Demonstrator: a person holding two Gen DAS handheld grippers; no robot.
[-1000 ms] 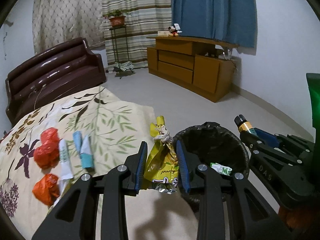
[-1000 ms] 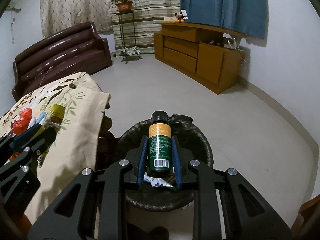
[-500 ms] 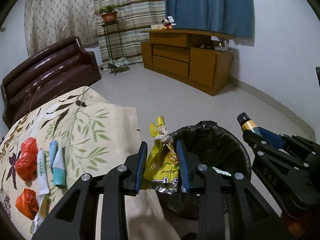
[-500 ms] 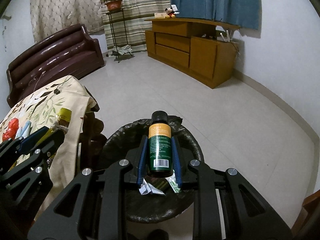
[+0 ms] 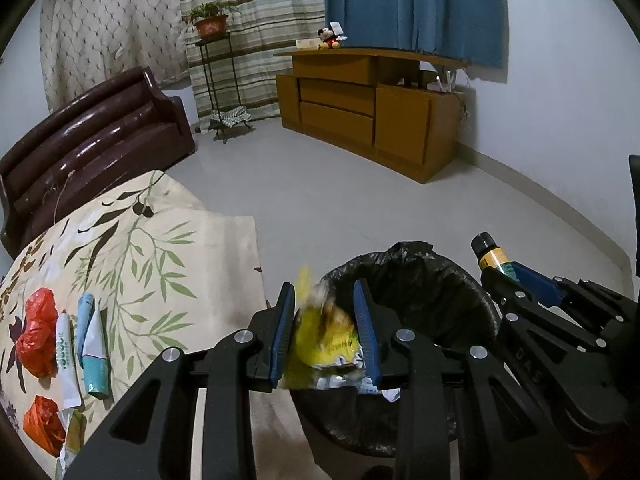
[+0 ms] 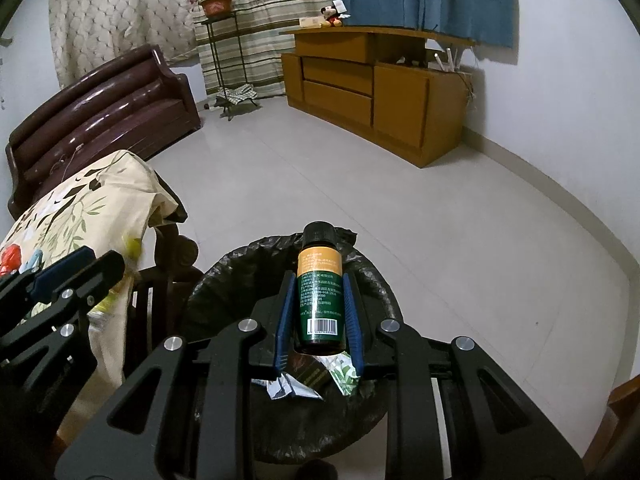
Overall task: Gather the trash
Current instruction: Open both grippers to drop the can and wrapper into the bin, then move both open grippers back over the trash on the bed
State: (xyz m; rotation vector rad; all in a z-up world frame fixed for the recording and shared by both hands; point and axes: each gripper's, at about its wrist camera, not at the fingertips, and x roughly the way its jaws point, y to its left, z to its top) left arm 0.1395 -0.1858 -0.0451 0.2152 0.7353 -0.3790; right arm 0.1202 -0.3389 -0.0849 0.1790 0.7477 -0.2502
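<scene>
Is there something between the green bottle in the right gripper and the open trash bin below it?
Nothing visible. The green bottle, held in the right gripper, is directly over the open mouth of the black-lined bin. Only earlier trash lies inside.

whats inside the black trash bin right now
In the black-lined bin, a few crumpled wrappers lie at the near side. The right gripper and its bottle cover the rest.

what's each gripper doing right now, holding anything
Left gripper: closed on a yellow snack wrapper, over the trash bin.
Right gripper: closed on a small green bottle.
</scene>
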